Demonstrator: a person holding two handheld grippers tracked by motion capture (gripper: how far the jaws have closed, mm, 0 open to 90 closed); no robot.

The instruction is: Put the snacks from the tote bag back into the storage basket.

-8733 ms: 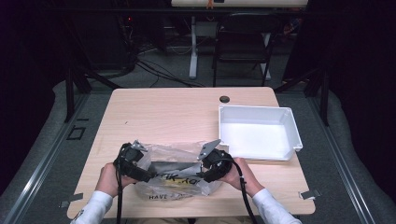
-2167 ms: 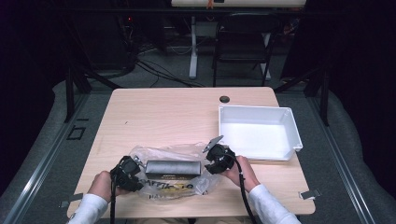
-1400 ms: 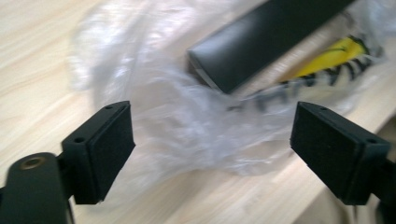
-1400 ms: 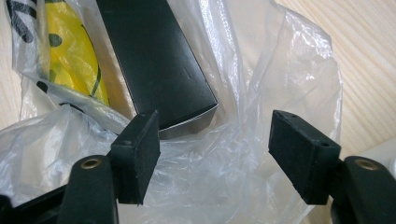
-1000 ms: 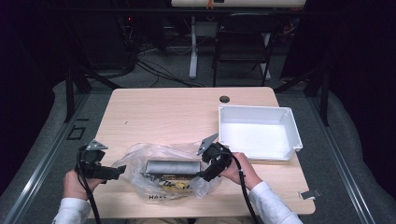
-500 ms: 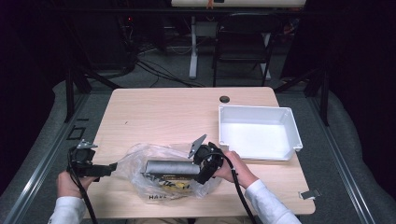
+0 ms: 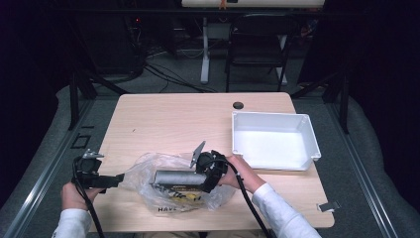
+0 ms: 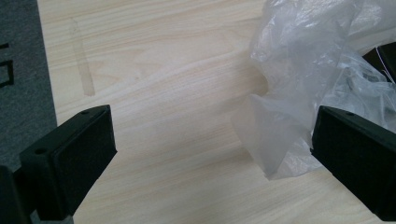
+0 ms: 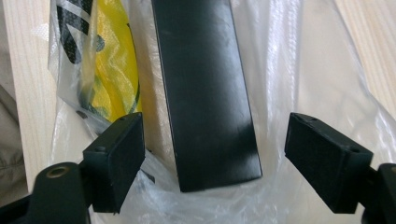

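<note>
A crumpled clear plastic bag (image 7: 173, 201) with yellow and black print lies at the table's near edge. A long dark box (image 7: 178, 177) rests lengthwise on it. My right gripper (image 7: 199, 179) is at the box's right end and points left along it. In the right gripper view the box (image 9: 205, 84) has its near end between the jaws of that gripper (image 9: 215, 158). The jaws have just been closing, but gaps remain on both sides and the pads do not touch it. My left gripper (image 7: 118, 179) stands open just left of the bag (image 8: 308, 60), with a loose flap near one jaw.
A white empty tray (image 7: 307, 148) stands at the right of the wooden table (image 7: 173, 124). A dark round grommet (image 7: 238, 105) sits near the far edge. Beyond the table are a chair, cables and dark floor.
My right gripper has slid left toward the box's end. The left gripper, which earlier drew away from the bag to the left, has hardly moved in the last second.
</note>
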